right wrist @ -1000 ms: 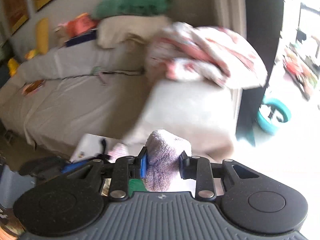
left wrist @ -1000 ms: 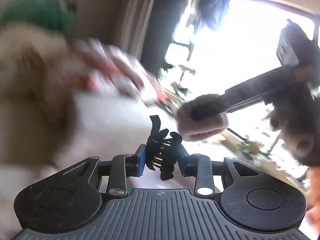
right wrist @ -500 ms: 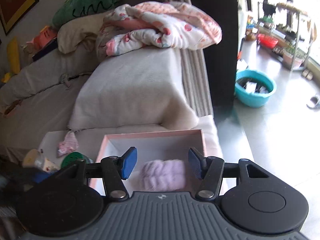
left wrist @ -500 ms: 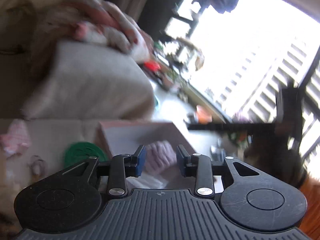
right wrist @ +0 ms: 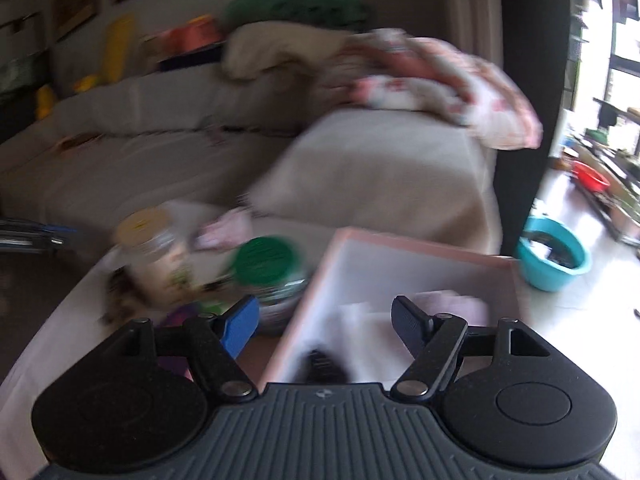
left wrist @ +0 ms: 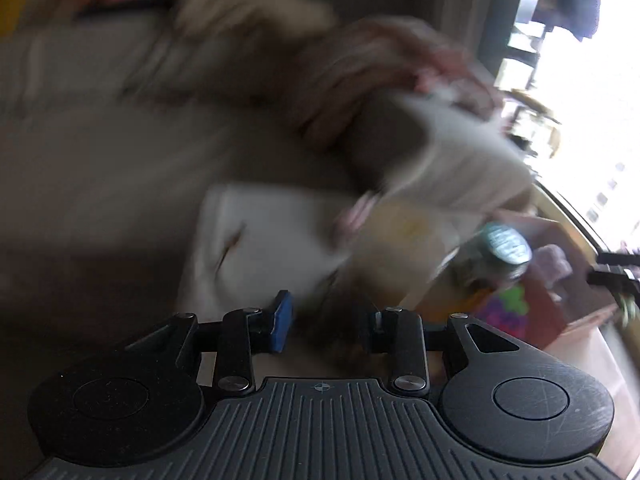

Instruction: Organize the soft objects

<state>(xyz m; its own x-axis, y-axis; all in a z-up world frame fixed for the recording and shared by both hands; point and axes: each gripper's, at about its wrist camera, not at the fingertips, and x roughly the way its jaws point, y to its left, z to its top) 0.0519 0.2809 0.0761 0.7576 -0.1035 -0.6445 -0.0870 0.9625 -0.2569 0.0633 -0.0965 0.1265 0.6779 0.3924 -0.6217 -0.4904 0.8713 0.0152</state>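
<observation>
Both views are motion-blurred. A pink-rimmed box [right wrist: 420, 248] sits on the low table, holding a pale purple soft piece [right wrist: 456, 306] and a small dark item [right wrist: 326, 364] near its front. My right gripper [right wrist: 324, 320] is open and empty above the box's near-left corner. My left gripper [left wrist: 326, 320] is open over the table; a blurred brown fuzzy thing [left wrist: 332, 332] lies between its fingers, contact unclear. The box also shows in the left wrist view [left wrist: 560, 300] with the purple piece [left wrist: 554, 262].
A green-lidded jar [right wrist: 268, 264] and a yellow-lidded jar [right wrist: 152, 248] stand left of the box, with a pink cloth [right wrist: 224, 232] behind. A grey sofa [right wrist: 380, 176] with a floral blanket [right wrist: 440, 80] lies beyond. A teal basin [right wrist: 554, 256] is on the floor, right.
The right gripper has opened wider and shifted left over the box edge. The left gripper has swung left and down toward the table, now over a brown fuzzy thing.
</observation>
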